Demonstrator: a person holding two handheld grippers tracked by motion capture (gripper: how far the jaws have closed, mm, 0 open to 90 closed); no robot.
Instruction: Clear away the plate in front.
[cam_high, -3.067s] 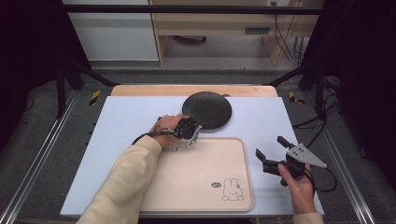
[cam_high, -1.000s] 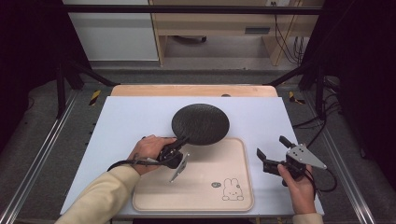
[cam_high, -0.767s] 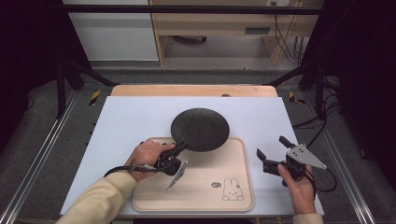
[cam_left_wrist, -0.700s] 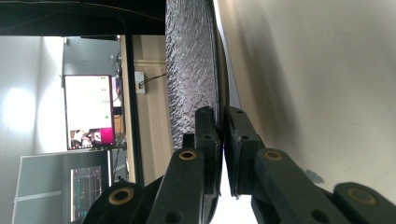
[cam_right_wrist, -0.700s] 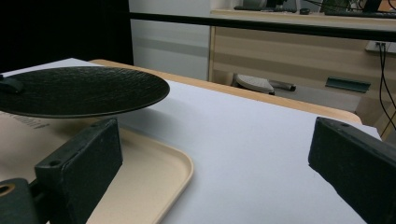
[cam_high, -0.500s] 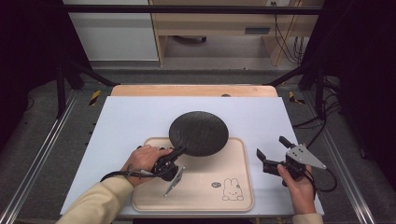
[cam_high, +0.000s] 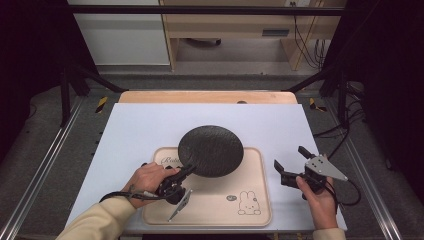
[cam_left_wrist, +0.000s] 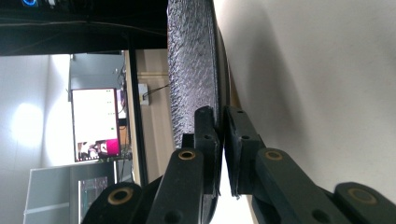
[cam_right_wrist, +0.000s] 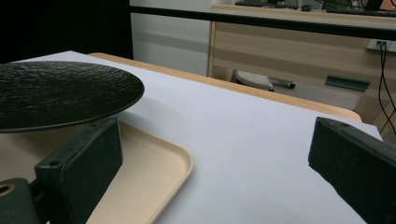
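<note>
Tray (cam_high: 255, 210): rabbit drawing (cam_high: 245, 203), script word partly under plate (cam_high: 210, 150), unreadable.

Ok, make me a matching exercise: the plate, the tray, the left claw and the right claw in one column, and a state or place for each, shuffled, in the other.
Things:
1. black plate
2. beige tray
3. left claw
4. right claw

States or places:
A. open, holding nothing, beside the tray's right edge
B. lies flat on the white table cover, with a rabbit drawing near one corner
C. shut on a rim
D. held up above the tray's far part

Pairs: 1-D, 2-B, 3-C, 4-A
</note>
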